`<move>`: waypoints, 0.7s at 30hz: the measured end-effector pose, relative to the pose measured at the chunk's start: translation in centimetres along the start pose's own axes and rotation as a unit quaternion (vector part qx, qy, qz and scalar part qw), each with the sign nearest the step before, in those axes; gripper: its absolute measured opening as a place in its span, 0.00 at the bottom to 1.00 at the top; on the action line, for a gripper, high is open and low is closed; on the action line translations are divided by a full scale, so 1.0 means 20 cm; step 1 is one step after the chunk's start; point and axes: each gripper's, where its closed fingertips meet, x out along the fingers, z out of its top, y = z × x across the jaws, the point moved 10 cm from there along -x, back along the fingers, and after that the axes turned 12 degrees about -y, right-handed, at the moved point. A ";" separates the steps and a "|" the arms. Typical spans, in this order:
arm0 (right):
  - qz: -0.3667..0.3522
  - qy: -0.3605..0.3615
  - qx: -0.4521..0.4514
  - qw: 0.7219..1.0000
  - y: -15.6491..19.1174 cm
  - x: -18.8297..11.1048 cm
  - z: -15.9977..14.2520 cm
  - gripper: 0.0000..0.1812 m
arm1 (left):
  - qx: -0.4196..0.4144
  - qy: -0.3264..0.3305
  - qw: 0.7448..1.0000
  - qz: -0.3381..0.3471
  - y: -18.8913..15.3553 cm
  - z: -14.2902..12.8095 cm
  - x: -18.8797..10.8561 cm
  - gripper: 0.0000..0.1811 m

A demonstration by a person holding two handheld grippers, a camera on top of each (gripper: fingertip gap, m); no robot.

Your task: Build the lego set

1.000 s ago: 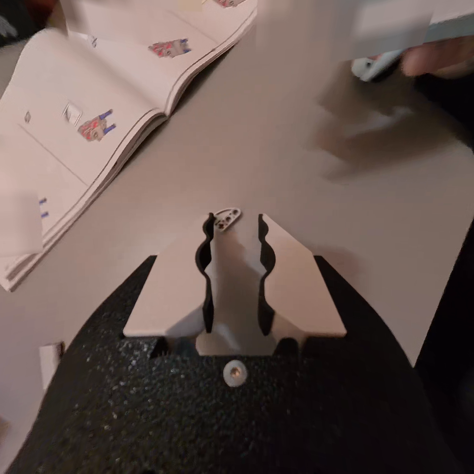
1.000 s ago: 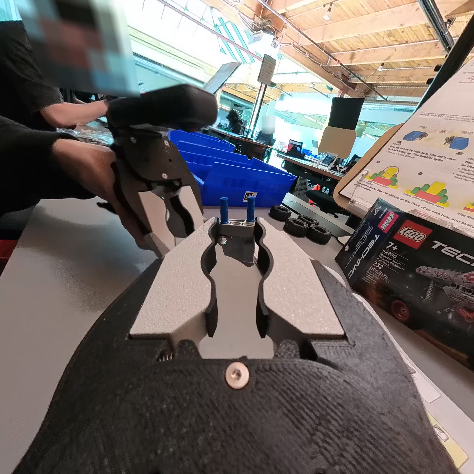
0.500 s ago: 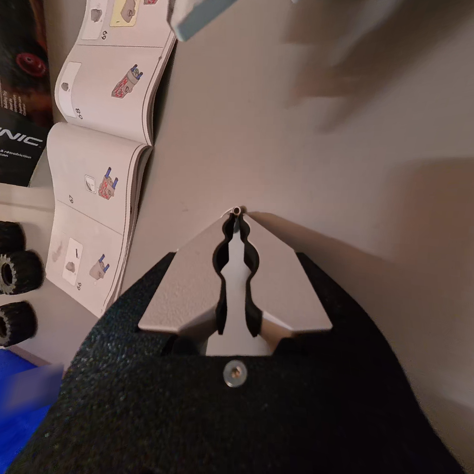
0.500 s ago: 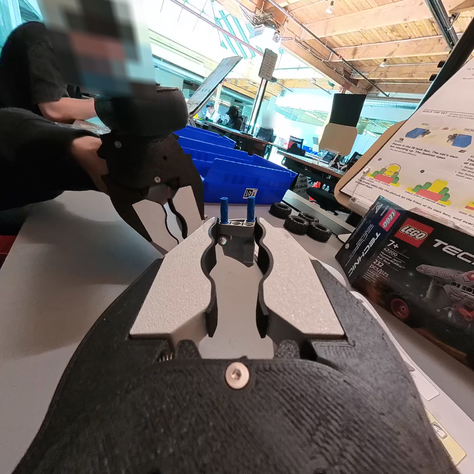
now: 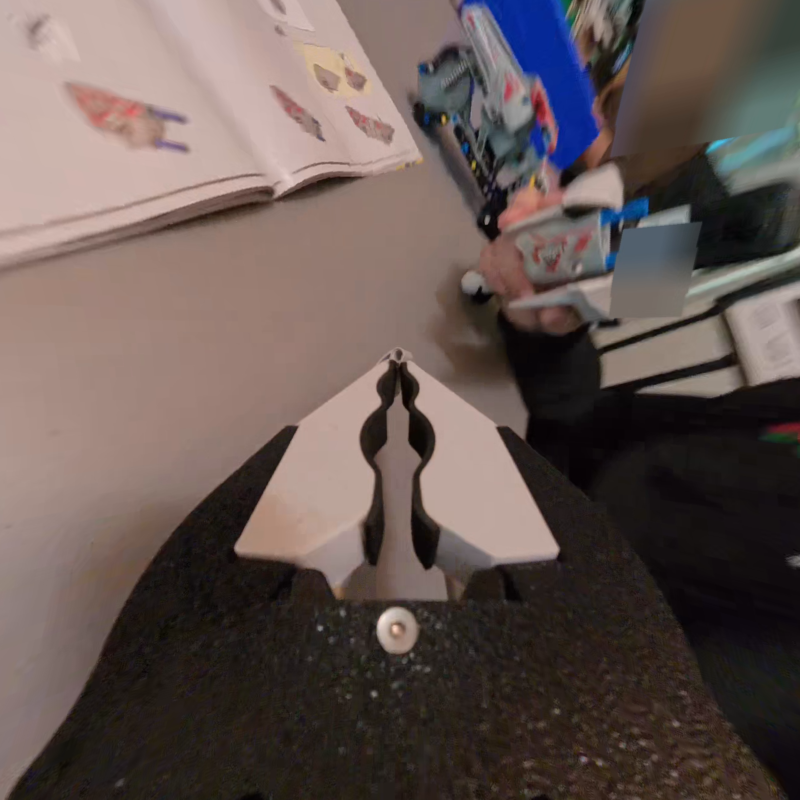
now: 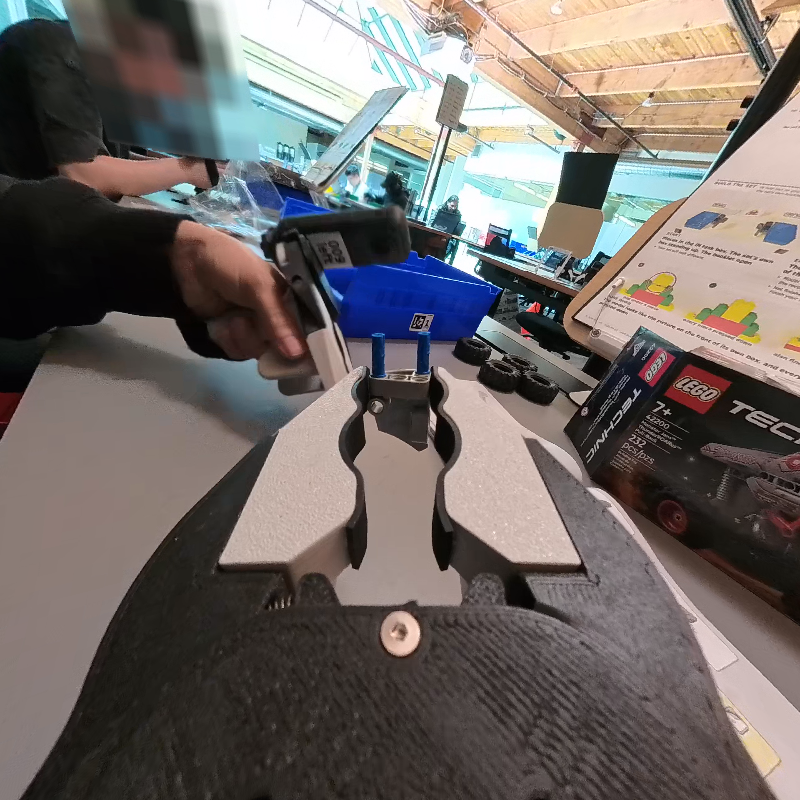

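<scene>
In the left wrist view my left gripper (image 5: 397, 368) is shut on a small light grey Lego piece (image 5: 397, 354); only its edge shows at the tips, above the grey table (image 5: 216, 346). In the right wrist view my right gripper (image 6: 399, 389) is shut on a grey Lego assembly (image 6: 402, 415) with two blue pins (image 6: 378, 355) standing upward. The left gripper (image 6: 333, 350), held by a hand (image 6: 233, 294), sits just left of and behind that assembly, its tips hidden. The right gripper and assembly show blurred in the left wrist view (image 5: 558, 246).
An open instruction booklet (image 5: 151, 108) lies on the table. The Lego box (image 6: 692, 454) stands at the right under a leaning poster board (image 6: 714, 268). Several black tyres (image 6: 515, 376) and a blue bin (image 6: 411, 294) are behind. A person sits at the far left.
My left gripper closed on the small grey piece on the table, lifted it and swung over beside the right gripper. The right gripper has held the assembly almost still.
</scene>
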 end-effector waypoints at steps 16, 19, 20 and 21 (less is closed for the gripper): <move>0.003 0.007 -0.003 1.000 0.00 0.00 -0.01 0.14 | 0.296 -0.039 0.954 0.020 0.02 0.10 -0.16 0.05; 0.005 0.009 -0.004 1.000 0.01 0.01 -0.01 0.14 | 0.516 0.069 0.851 0.062 -0.05 0.09 -0.19 0.11; 0.006 0.010 -0.005 1.000 0.01 0.01 -0.01 0.14 | 0.580 0.107 0.804 0.075 -0.06 0.10 -0.19 0.12; 0.006 0.011 -0.006 1.000 0.01 0.01 -0.01 0.14 | 0.643 0.134 0.750 0.079 -0.08 0.09 -0.17 0.12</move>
